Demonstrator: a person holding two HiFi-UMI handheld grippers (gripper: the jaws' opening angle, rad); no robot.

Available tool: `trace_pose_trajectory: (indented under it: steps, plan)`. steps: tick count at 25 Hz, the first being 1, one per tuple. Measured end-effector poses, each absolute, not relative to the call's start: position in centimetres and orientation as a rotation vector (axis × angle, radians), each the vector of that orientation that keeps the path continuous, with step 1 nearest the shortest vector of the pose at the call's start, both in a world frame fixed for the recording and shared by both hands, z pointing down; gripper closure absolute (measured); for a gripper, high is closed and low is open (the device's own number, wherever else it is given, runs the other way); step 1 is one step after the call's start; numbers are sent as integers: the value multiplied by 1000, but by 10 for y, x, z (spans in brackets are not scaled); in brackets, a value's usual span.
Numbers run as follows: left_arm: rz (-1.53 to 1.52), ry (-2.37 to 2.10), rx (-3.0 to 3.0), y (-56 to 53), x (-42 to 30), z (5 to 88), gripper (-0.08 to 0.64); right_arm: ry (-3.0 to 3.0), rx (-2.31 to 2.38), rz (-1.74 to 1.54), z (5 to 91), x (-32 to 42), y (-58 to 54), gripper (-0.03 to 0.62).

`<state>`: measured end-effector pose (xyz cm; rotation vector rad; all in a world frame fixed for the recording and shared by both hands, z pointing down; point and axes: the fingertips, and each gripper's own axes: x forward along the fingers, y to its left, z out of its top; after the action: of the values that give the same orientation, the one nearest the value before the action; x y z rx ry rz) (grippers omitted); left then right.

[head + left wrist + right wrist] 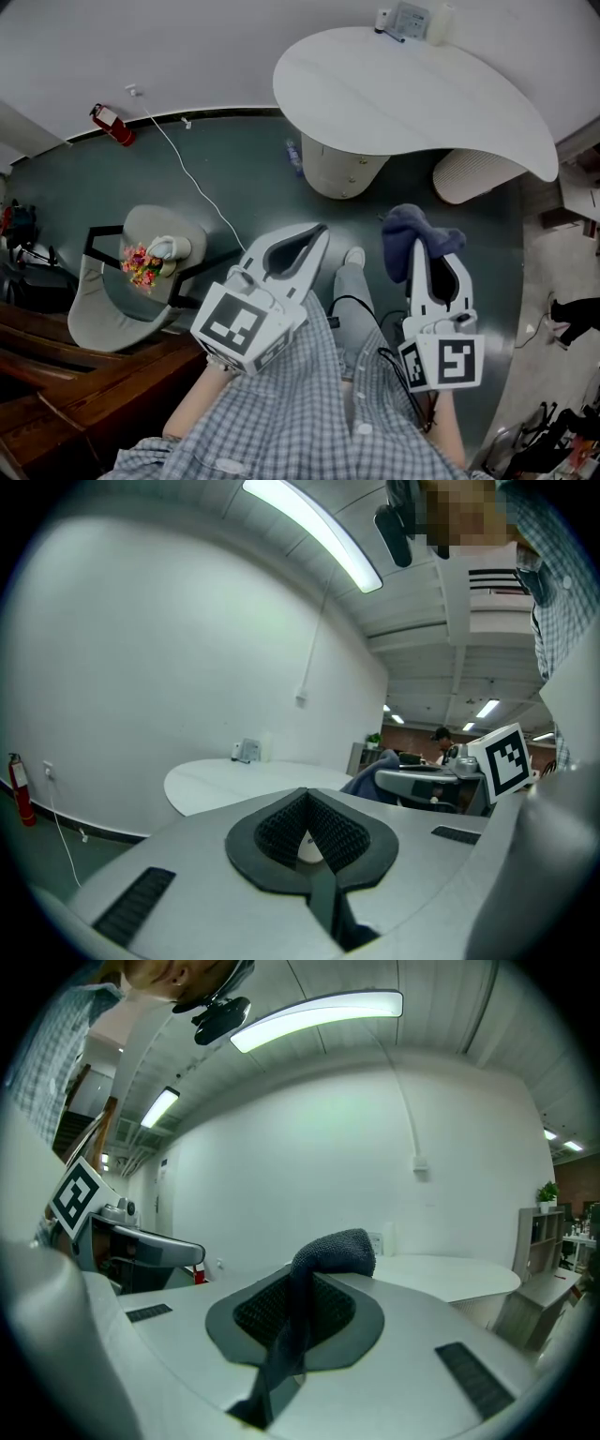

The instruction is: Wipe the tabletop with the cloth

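The cloth [417,236], dark blue, is pinched in your right claw [438,267]. The jaws are closed on a fold of it, and the rest bunches up in a lump past the tips. Just beside it, your left claw [309,246] has its jaws brought together at the tips with nothing between them. You hold both claws in the air over the dark floor [234,178], just ahead of your checked shirt [309,412]. Beyond them stands the white, rounded counter [412,94]; the cloth is short of it and not touching it. At the counter's far edge, by the wall [141,37], sits a small white box [409,19].
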<state>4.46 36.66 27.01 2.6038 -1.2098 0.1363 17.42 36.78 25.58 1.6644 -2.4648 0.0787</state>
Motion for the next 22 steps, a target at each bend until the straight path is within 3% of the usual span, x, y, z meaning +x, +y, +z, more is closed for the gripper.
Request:
trace_pose_trajectory:
  steps: [22]
  plan:
    - [56, -1397, 2468, 243, 52, 269, 555, -2572, 1490, 69, 261, 191, 217, 569]
